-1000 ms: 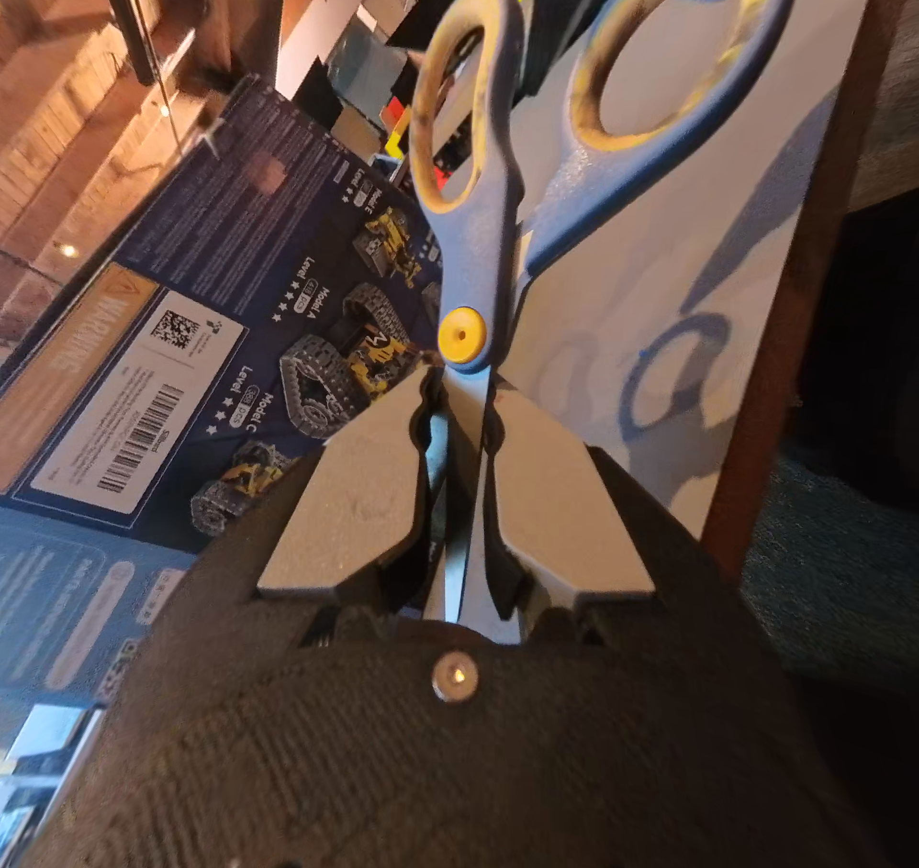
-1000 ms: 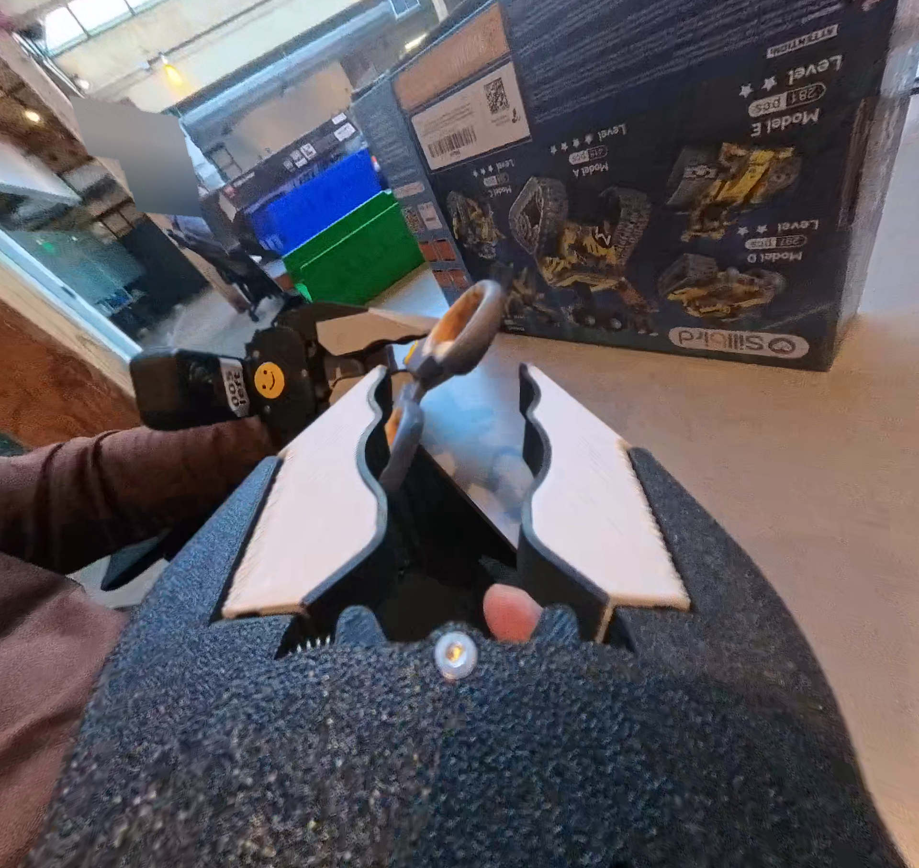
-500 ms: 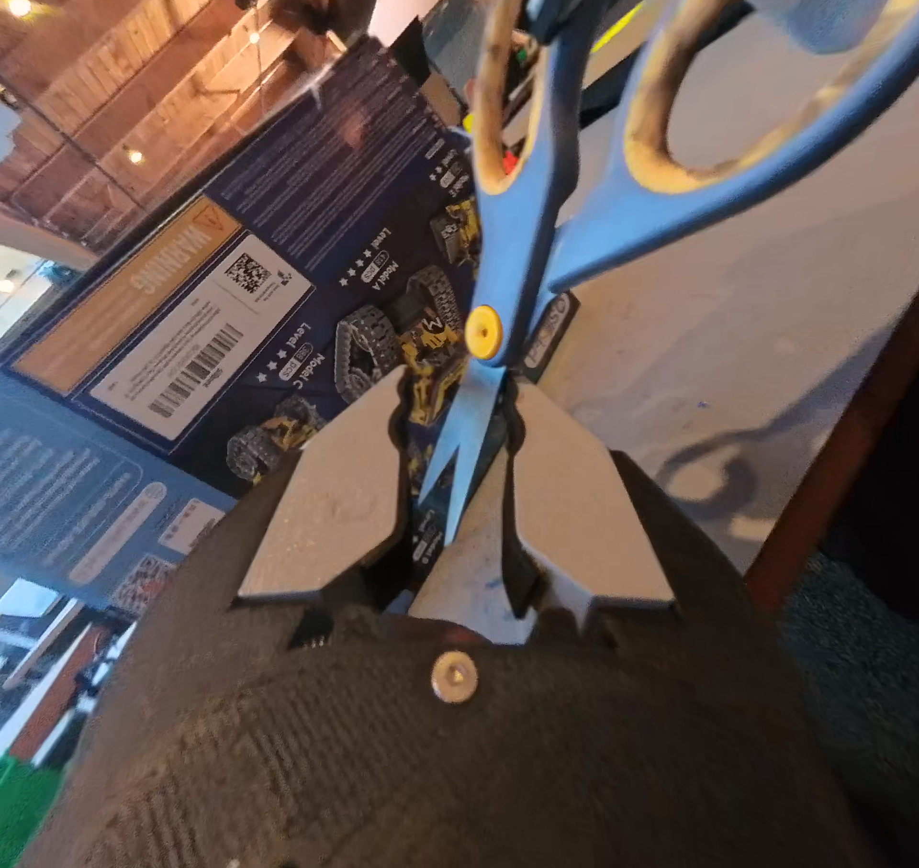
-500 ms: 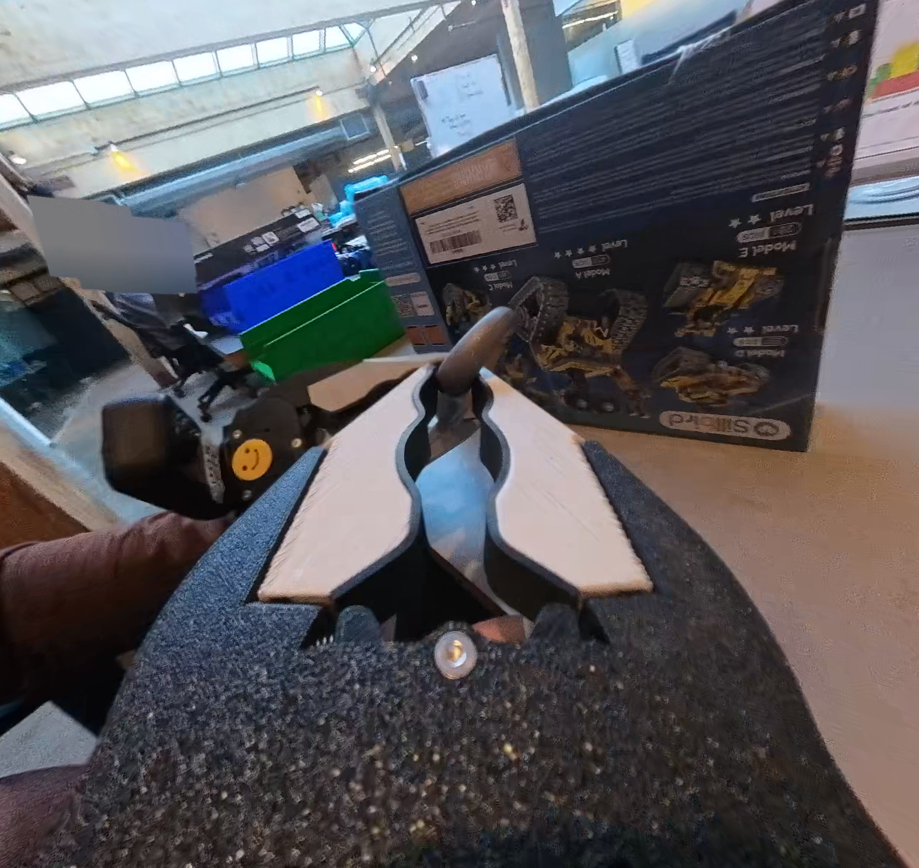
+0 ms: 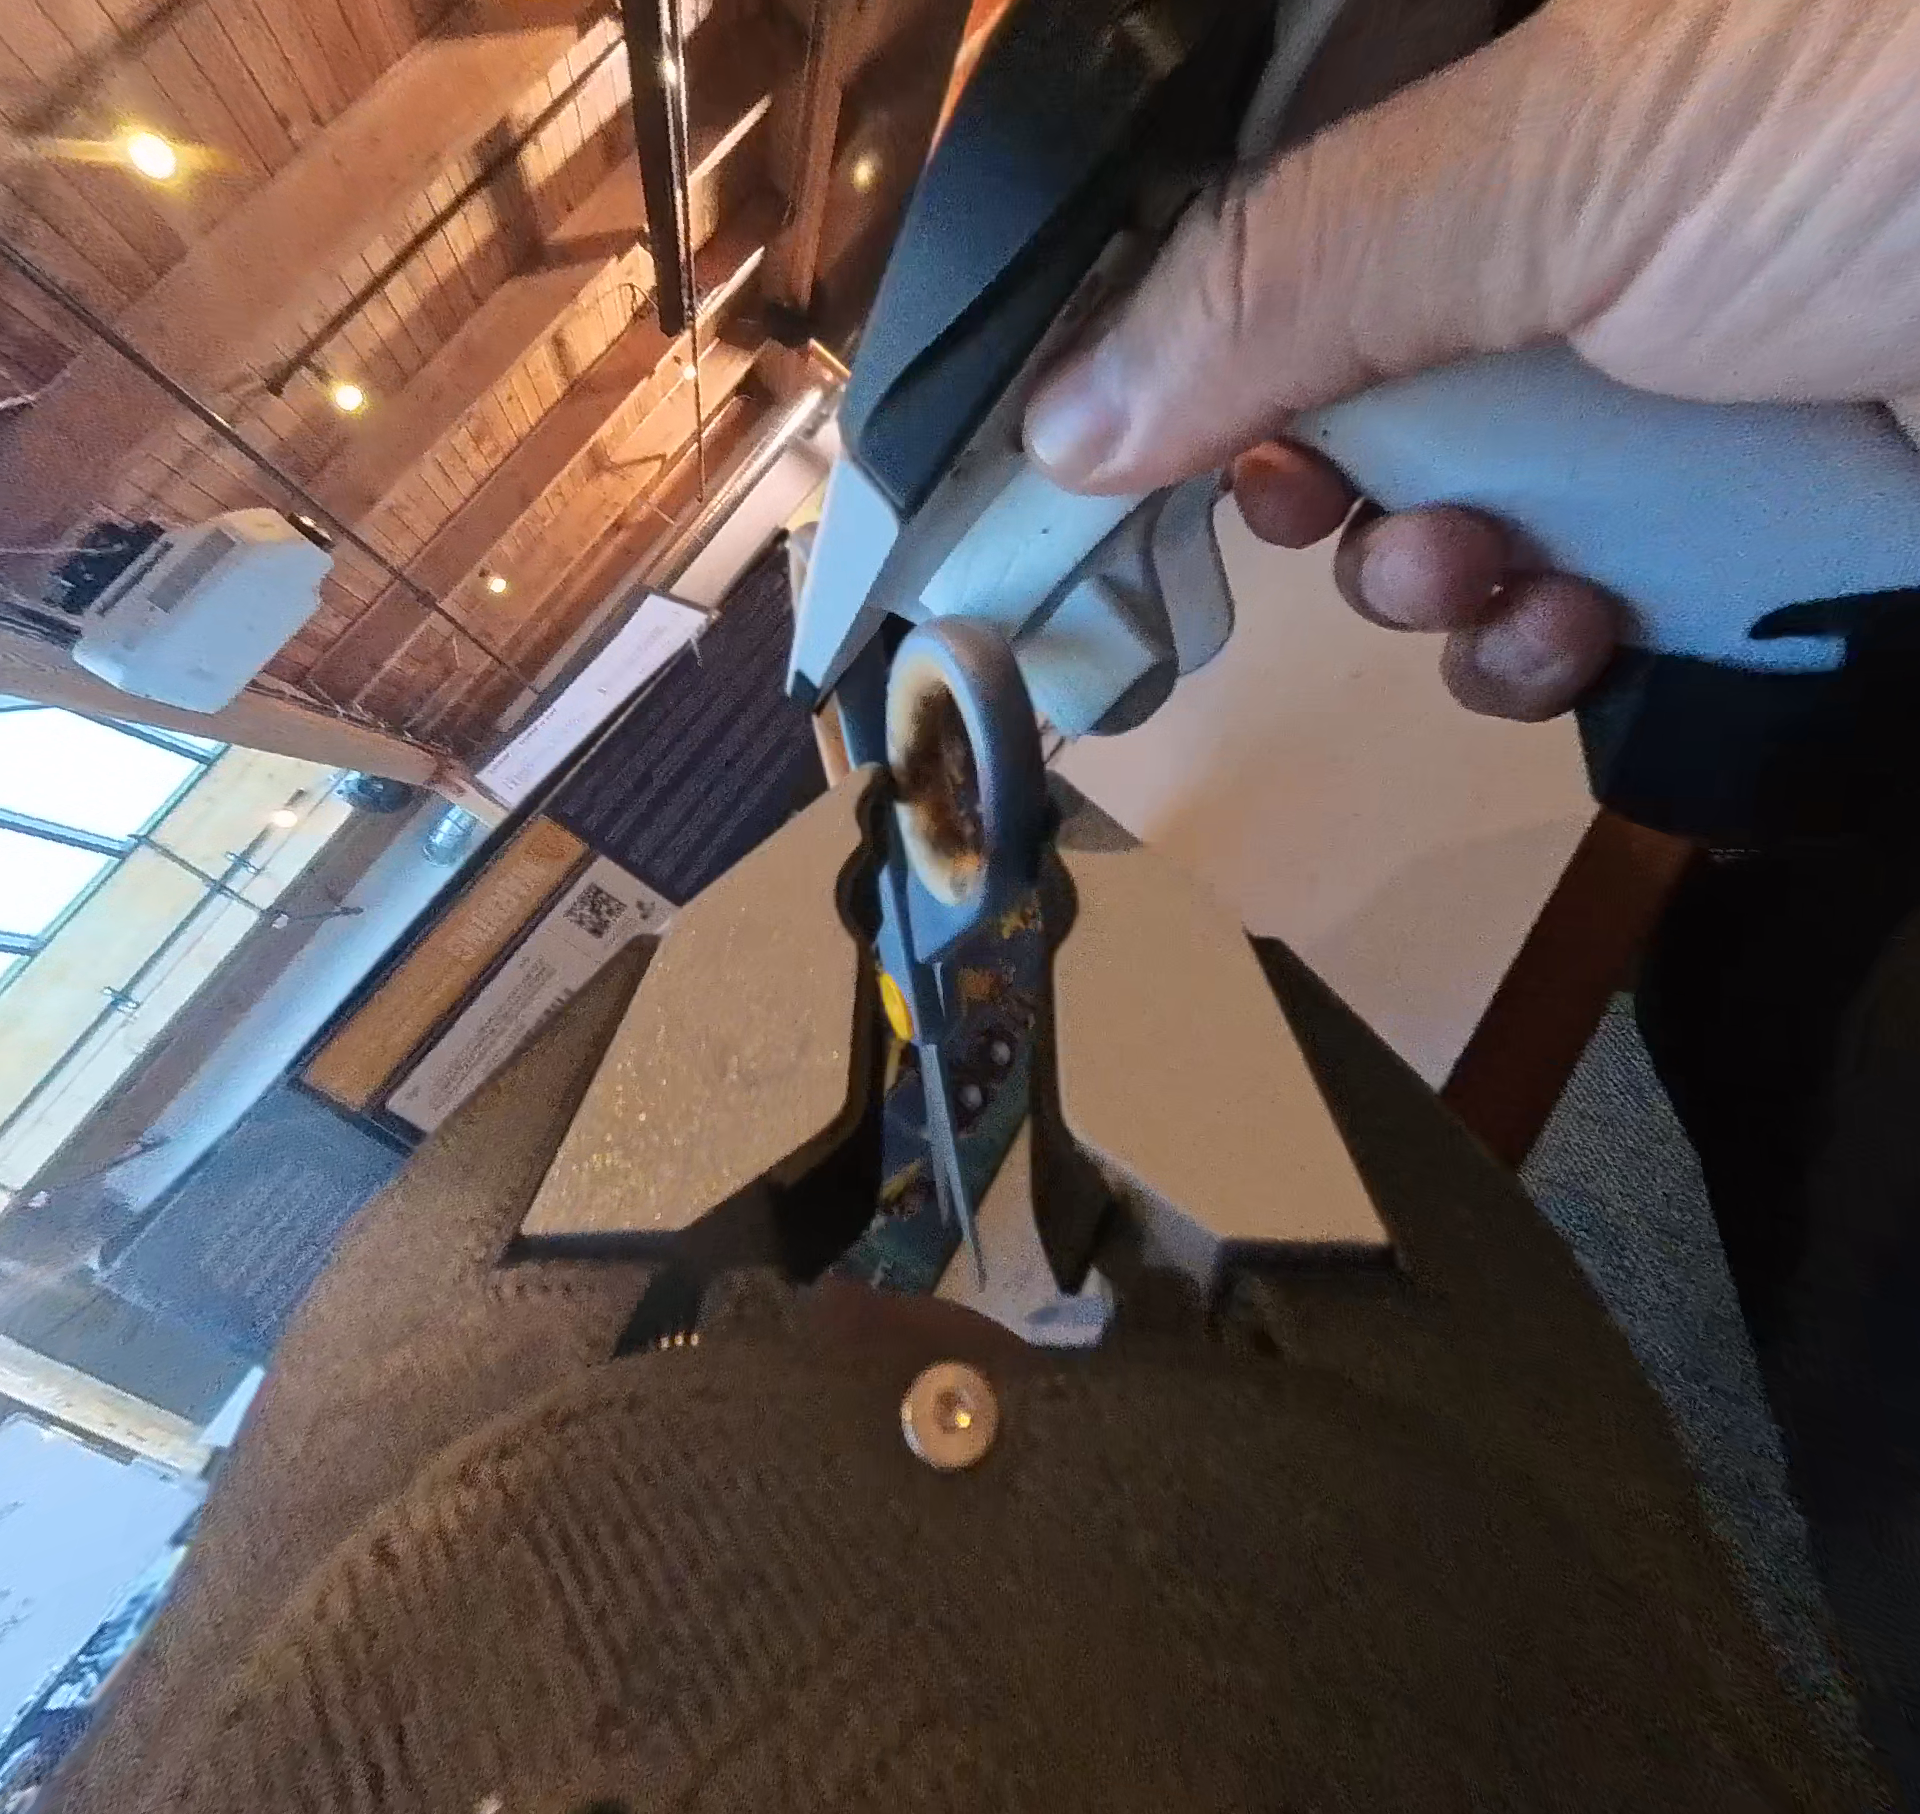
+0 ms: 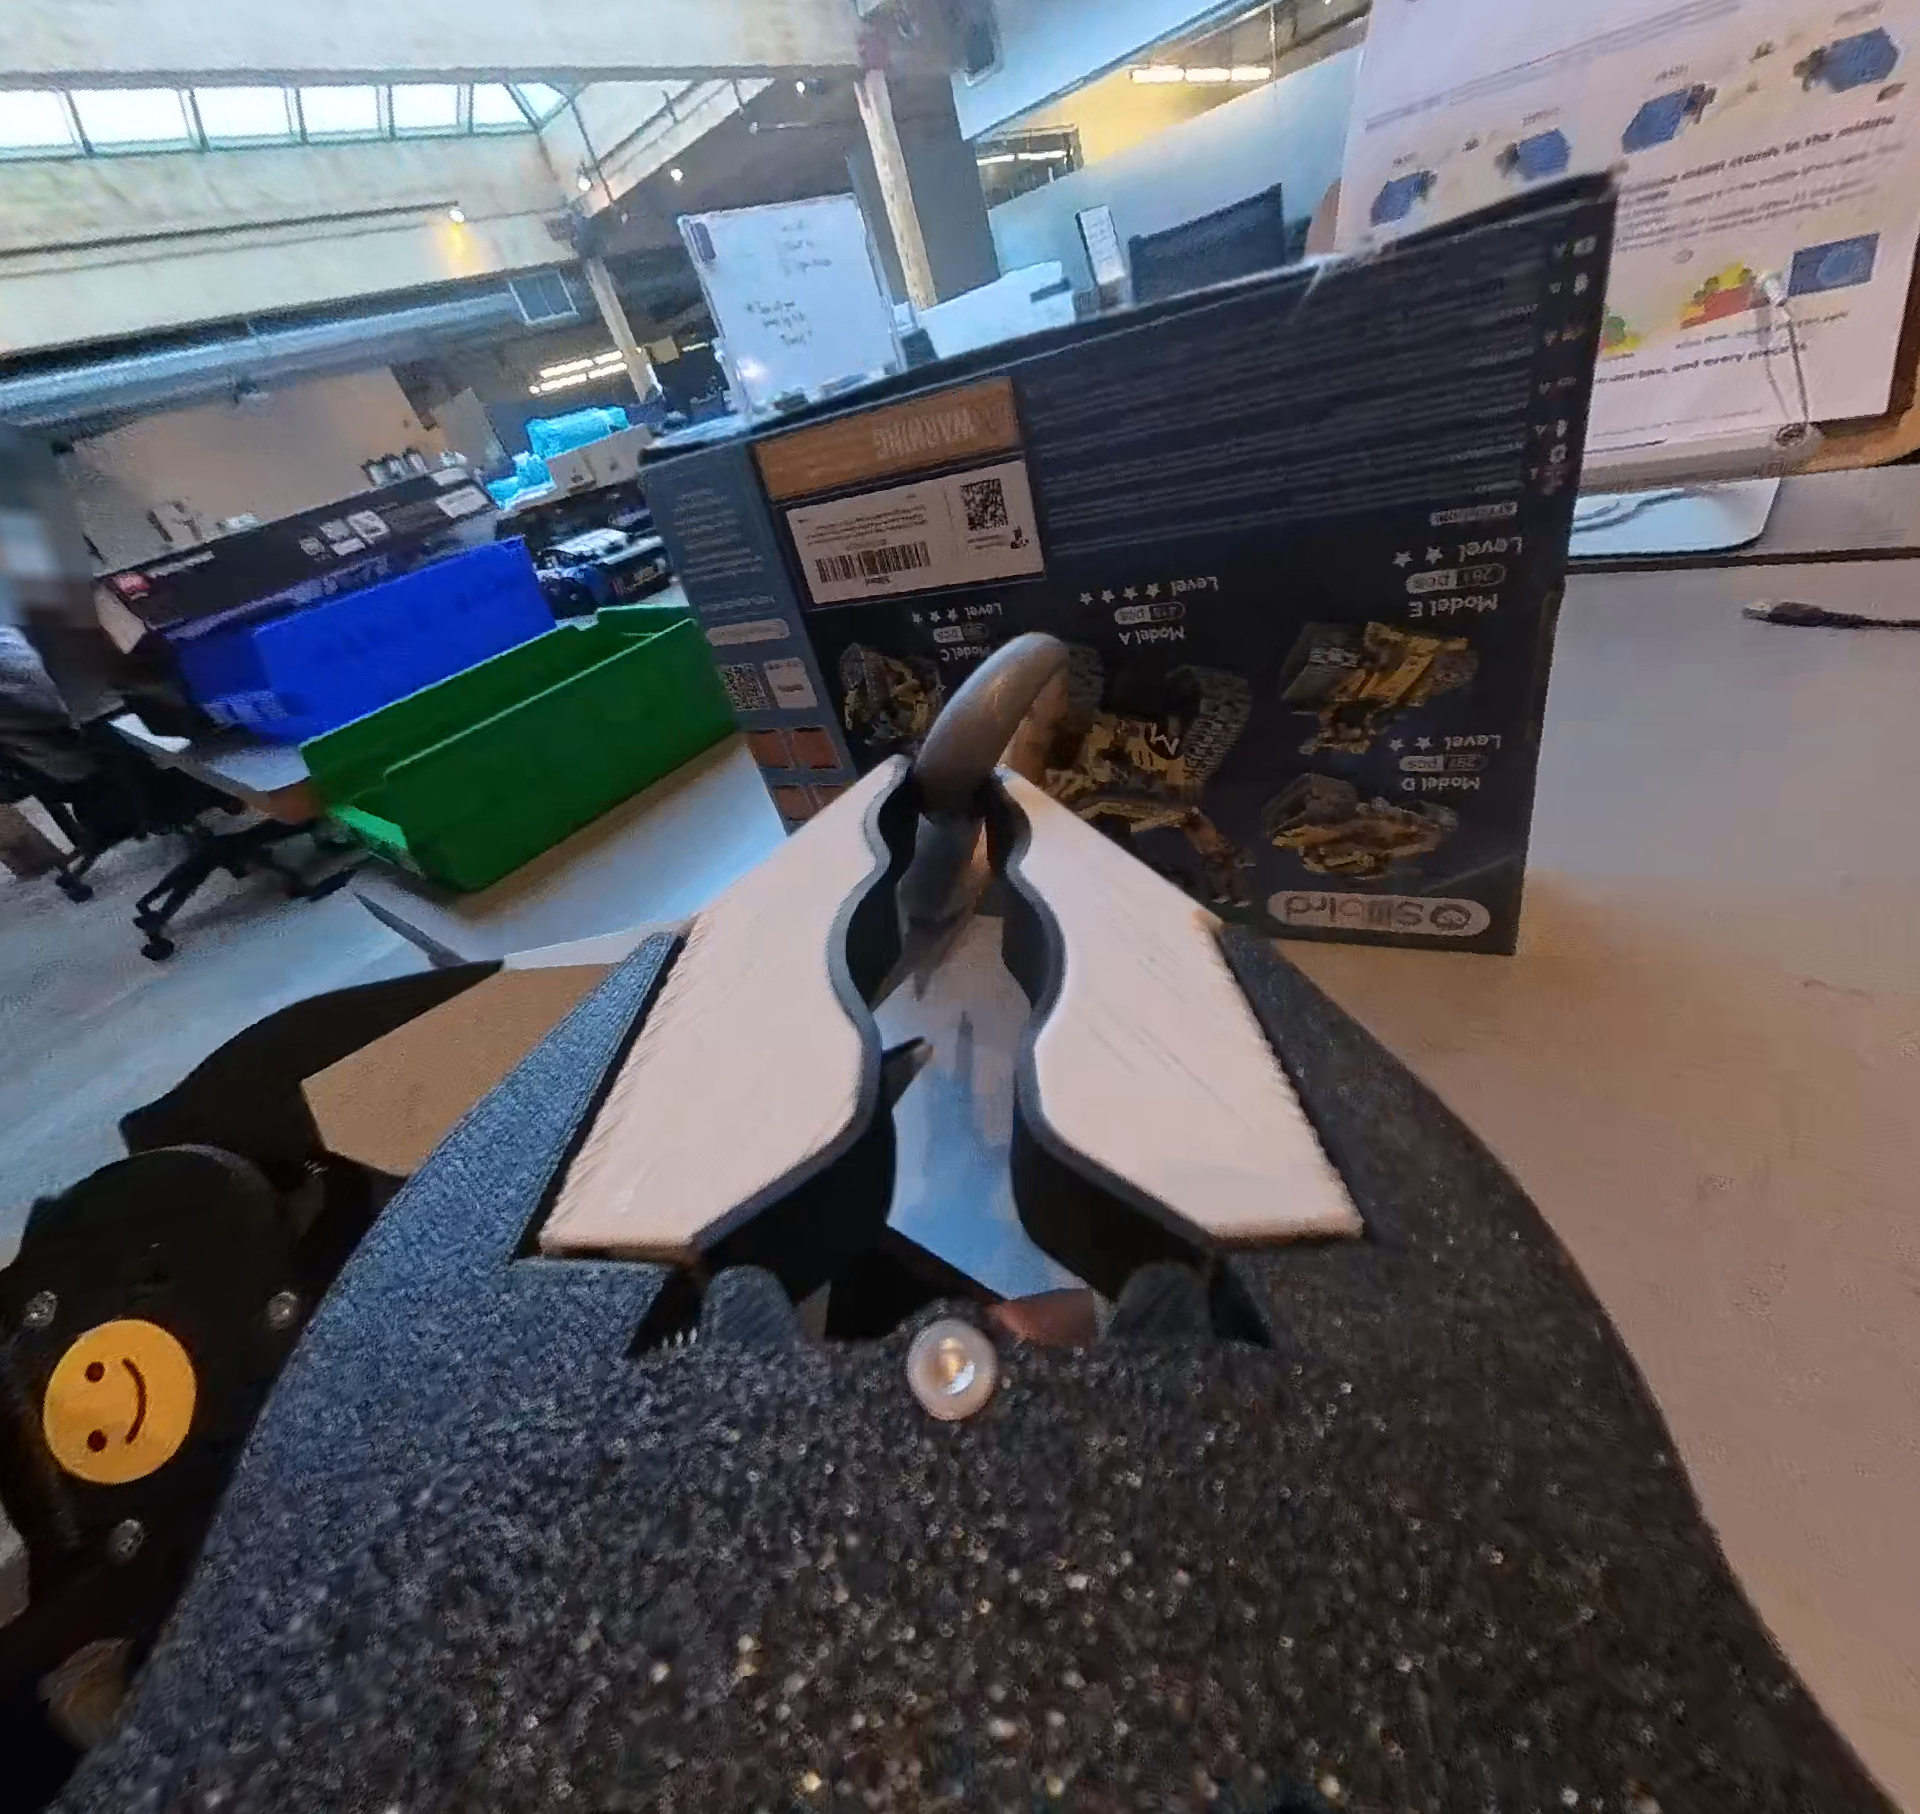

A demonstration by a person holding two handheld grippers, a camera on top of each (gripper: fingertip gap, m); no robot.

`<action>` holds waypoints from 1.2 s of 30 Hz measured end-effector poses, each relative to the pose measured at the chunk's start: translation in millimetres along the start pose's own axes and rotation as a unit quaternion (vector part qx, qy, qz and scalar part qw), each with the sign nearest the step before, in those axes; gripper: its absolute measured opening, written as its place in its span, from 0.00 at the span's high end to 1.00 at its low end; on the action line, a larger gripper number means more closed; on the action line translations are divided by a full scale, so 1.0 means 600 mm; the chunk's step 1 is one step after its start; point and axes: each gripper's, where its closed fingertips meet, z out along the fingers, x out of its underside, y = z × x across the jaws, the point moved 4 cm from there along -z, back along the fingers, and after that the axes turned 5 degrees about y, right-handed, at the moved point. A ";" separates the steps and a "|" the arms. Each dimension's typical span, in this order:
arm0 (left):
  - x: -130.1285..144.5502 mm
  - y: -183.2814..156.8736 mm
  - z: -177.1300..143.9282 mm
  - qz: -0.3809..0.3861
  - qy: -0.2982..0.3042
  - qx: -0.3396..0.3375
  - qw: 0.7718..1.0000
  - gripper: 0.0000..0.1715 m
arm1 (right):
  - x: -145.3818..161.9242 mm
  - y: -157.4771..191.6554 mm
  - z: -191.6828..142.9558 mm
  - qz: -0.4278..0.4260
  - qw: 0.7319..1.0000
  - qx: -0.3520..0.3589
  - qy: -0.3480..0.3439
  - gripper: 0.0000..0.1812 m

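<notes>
Grey-handled scissors [image 6: 982, 725] with a yellow pivot [image 5: 894, 1001] hang above the pale table [image 6: 1662, 1037]. My right gripper [image 6: 954, 788] is shut on their handle; one loop sticks out past the fingertips and the blade [image 6: 961, 1141] points back between the fingers. In the left wrist view a hand [image 5: 1507, 206] holds the right gripper [image 5: 831, 663] over the loop [image 5: 966, 798]. My left gripper [image 5: 961, 808] is open; the blade [image 5: 951, 1141] lies in the gap without touching either finger. The left gripper's black body [image 6: 156, 1245] shows at lower left.
A dark blue toy box [image 6: 1195, 569] stands upright on the table behind the scissors, also in the left wrist view [image 5: 707, 756]. Green [image 6: 520, 756] and blue [image 6: 364, 642] bins sit to its left. A printed sheet [image 6: 1714, 154] and a cable [image 6: 1818, 611] are at far right. The table's wooden edge [image 5: 1538, 985] borders carpet.
My left gripper opened and let go of the scissors' blades. My right gripper closed on the handle and lifted the scissors, which turned edge-on to the left camera.
</notes>
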 end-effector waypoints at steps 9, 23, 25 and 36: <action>-0.022 0.029 -0.027 0.061 -0.097 -0.050 0.992 0.95 | -0.055 -0.015 -0.027 0.025 0.998 -0.038 -0.032 0.94; -0.004 0.016 -0.037 0.275 -0.199 -0.048 0.939 0.96 | 0.016 -0.023 0.010 0.206 0.973 -0.105 0.022 0.85; 0.006 0.009 -0.041 0.300 -0.216 -0.030 0.928 0.95 | 0.045 -0.009 0.018 0.207 0.967 -0.130 0.066 0.83; 0.025 -0.012 -0.055 0.363 -0.261 -0.001 0.894 0.96 | 0.088 0.003 0.043 0.313 0.916 -0.226 0.114 0.84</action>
